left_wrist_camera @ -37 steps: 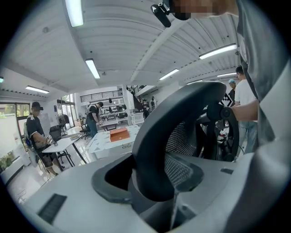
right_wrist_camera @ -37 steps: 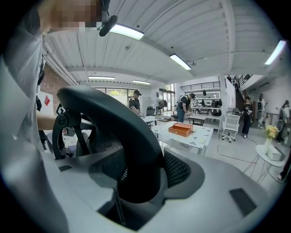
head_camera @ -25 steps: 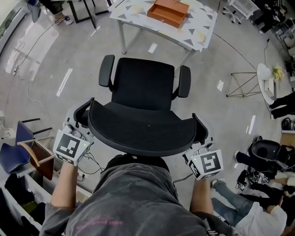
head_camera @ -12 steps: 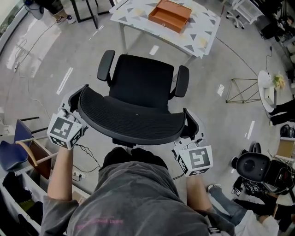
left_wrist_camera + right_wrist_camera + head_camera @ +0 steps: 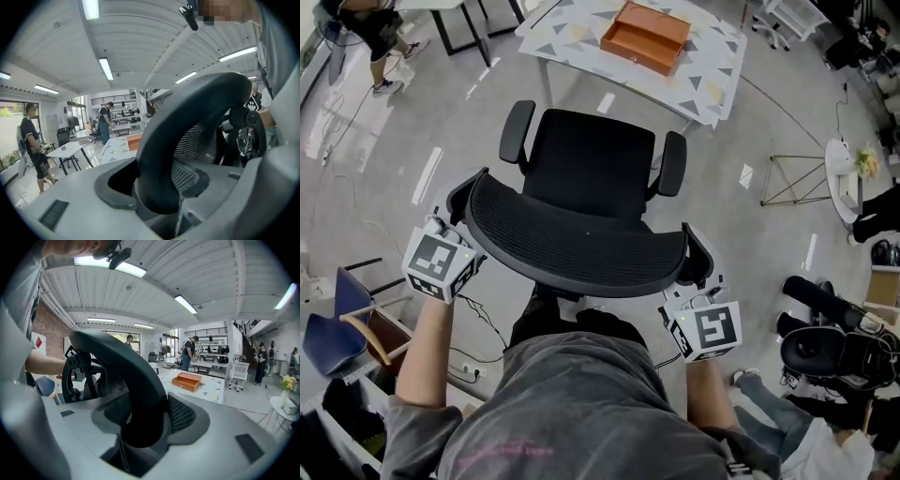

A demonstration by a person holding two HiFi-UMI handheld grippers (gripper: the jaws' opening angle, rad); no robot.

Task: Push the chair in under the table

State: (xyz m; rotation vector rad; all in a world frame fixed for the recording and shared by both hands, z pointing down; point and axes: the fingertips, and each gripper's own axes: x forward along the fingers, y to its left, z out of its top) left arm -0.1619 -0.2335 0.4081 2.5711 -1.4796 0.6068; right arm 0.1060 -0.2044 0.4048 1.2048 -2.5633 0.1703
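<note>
Two-handed push in hand. Found left gripper (image 5: 461,208) and right gripper (image 5: 697,261) each clamped on the backrest rim of the chair (image 5: 584,173), seat facing the table (image 5: 712,66), just short of its near edge. Next, by judgement: drive both sides forward evenly to keep it square.

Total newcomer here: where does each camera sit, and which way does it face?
Head view: on the person's head, facing steeply down at the chair and table; shows grey shirt, forearms, left hand-held gripper, right hand-held gripper.
Left gripper view: rides the left one, facing along jaws shut on the chair's backrest; shirt at right.
Right gripper view: rides the right one, likewise clamping the backrest; forearm at left.
Shared: head and right gripper views both show the orange tray.
</note>
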